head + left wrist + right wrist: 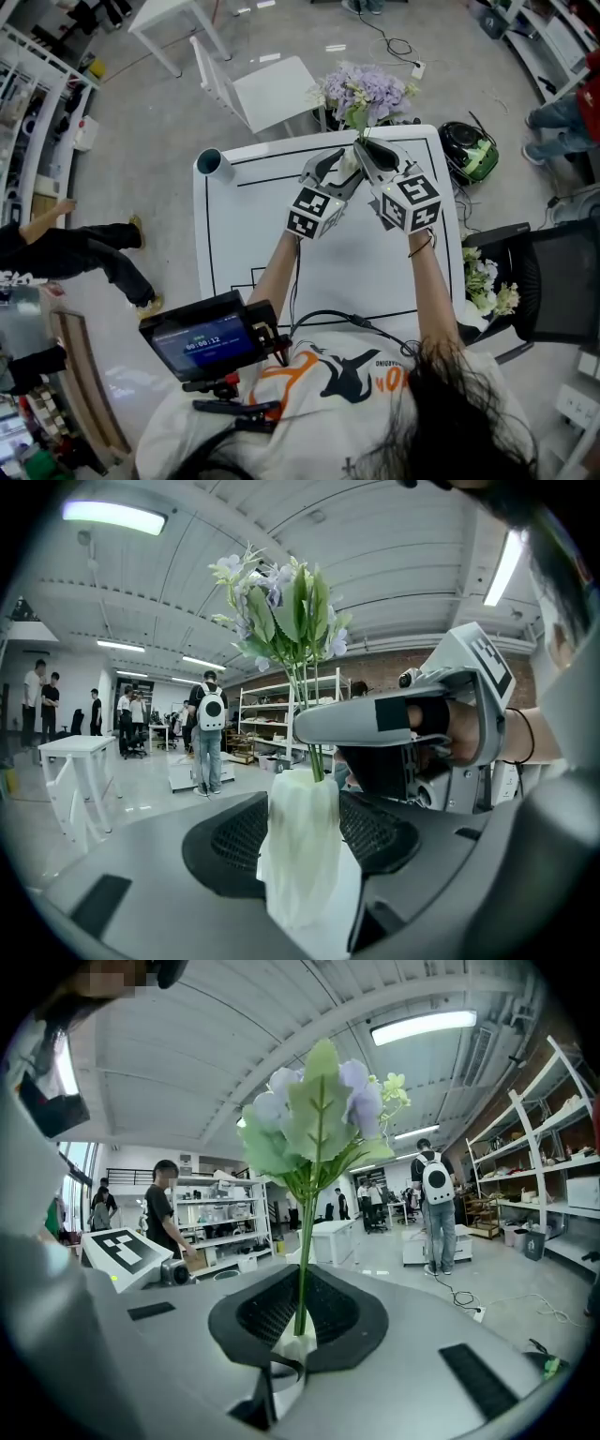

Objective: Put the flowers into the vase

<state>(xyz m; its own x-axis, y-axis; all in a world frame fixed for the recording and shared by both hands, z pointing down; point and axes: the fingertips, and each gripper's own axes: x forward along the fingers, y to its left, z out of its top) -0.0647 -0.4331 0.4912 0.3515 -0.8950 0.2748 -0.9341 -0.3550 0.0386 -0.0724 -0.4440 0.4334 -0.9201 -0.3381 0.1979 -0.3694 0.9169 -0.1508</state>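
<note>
A white ribbed vase [302,855] stands on the white table [253,234] near its far edge. It sits between the two pads of my left gripper [340,169], which grips it on both sides. My right gripper [367,150] is shut on the green stem [305,1260] of a bunch of purple flowers [364,92]. In the left gripper view the stem [314,752] reaches down into the vase's mouth, just under the right gripper [412,726]. The flower heads [319,1119] stand upright above both grippers. In the head view the grippers largely hide the vase.
A grey cup [211,164] stands at the table's far left corner. A white chair [272,89] is behind the table. A second bunch of pale flowers [483,281] lies on a black chair at the right. A green and black device [469,150] is on the floor.
</note>
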